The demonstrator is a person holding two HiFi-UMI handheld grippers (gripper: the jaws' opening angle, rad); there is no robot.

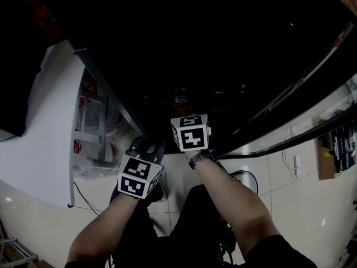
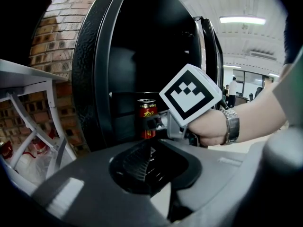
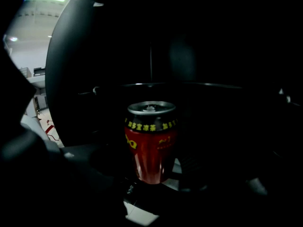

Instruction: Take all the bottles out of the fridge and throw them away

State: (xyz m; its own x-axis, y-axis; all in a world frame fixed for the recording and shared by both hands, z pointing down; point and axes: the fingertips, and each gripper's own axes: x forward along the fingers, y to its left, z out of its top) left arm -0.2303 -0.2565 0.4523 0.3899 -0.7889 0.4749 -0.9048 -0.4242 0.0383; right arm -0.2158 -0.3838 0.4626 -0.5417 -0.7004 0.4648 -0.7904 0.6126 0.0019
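Forearms (image 1: 234, 197) above white tiled floor (image 1: 304, 200); black fridge (image 2: 94, 79) open; brick wall (image 2: 61, 37) beside.

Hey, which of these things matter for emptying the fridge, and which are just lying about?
Job:
red drinks can with silver top
open black fridge

Lying about:
white metal frame
red brick wall

Head view: from above, steeply down into dark fridge (image 1: 234, 54), mid range. Left gripper view: low, outside, facing fridge opening. Right gripper view: further in, close on red can (image 3: 150, 145). Same can caught in all three views.
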